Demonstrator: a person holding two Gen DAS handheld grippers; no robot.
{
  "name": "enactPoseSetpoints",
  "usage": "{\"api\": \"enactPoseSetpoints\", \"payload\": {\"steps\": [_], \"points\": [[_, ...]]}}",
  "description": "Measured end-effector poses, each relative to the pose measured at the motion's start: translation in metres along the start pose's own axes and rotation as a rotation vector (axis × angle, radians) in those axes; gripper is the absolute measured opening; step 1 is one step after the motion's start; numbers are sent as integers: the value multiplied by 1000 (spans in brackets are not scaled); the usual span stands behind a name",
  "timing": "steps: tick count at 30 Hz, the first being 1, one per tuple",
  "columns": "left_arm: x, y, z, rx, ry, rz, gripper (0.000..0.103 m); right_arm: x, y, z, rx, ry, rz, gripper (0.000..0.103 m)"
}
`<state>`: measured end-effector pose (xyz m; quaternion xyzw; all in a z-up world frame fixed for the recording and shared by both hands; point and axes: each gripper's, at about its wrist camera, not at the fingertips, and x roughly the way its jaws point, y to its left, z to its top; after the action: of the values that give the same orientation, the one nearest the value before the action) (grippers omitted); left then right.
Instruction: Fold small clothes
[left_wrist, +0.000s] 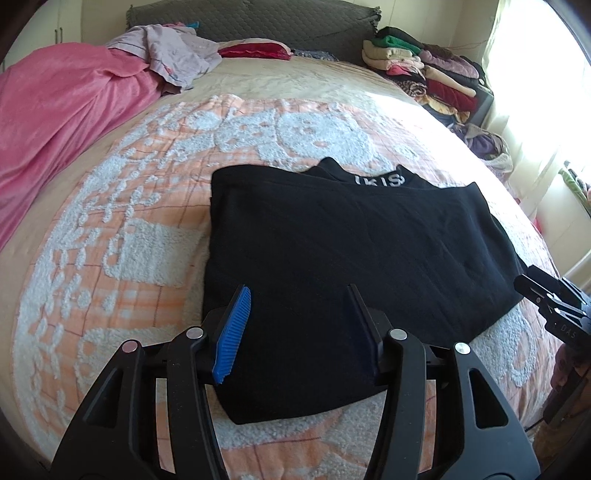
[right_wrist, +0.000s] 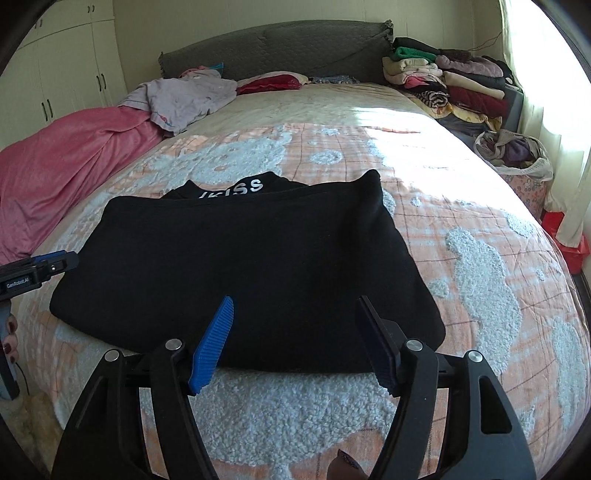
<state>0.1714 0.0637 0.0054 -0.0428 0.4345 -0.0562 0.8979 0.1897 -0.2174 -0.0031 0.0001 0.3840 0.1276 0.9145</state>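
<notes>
Bed (right_wrist: 424, 122), orange-and-white tufted cover: serves as the folding surface, bare around the work.

Pink blanket (left_wrist: 55, 122): bunched along the left edge, apparently pushed aside to free the middle.

Stack of folded clothes (right_wrist: 450, 81): piled at the far right corner by the window, well apart from the work; likely the finished pile.

Lilac garment (left_wrist: 177, 55): crumpled near the headboard, seemingly waiting its turn.

Black garment (left_wrist: 351, 251): lying flat mid-bed just ahead of both tools, folded over on itself into a rough rectangle, white lettering on the band peeking out at the far edge. Lower layers hidden, so number of folds uncertain.

Right gripper (right_wrist: 295, 339): fingers spread wide above the near right edge of the cloth, nothing pinched between the blue pads (right_wrist: 212, 345); looks like a release after laying the fold.

Left gripper (left_wrist: 299, 332): fingers parted at a moderate gap over the near left corner, holding nothing, cloth lying slack beneath.
</notes>
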Motion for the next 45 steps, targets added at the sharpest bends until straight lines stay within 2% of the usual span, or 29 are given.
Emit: {"api": "enactPoseSetpoints", "payload": {"steps": [4,6,9,12,27,29,37,42,45], "points": [[17,-4,-7,26,64,21,45,6,6,1,-25,17,5,67],[23,-3,-13,29,78,29,46,15,3,1,-22,63,-27,67],[26,0,-18,24,84,39,55,29,-13,-3,31,136,-76,68],[26,3,-22,12,87,32,57,34,-29,-11,100,158,-54,68],[25,8,-31,-5,91,27,58,21,-41,-33,195,157,-45,69],[23,9,-33,-5,89,28,58,22,-44,-36,214,168,-52,76],[15,9,-36,-11,82,25,58,8,-46,-43,241,140,-51,77],[1,12,-36,-35,67,15,58,-8,-38,-39,245,86,-38,88],[-6,13,-35,-44,61,25,72,-16,-31,-35,236,58,-28,92]]}}
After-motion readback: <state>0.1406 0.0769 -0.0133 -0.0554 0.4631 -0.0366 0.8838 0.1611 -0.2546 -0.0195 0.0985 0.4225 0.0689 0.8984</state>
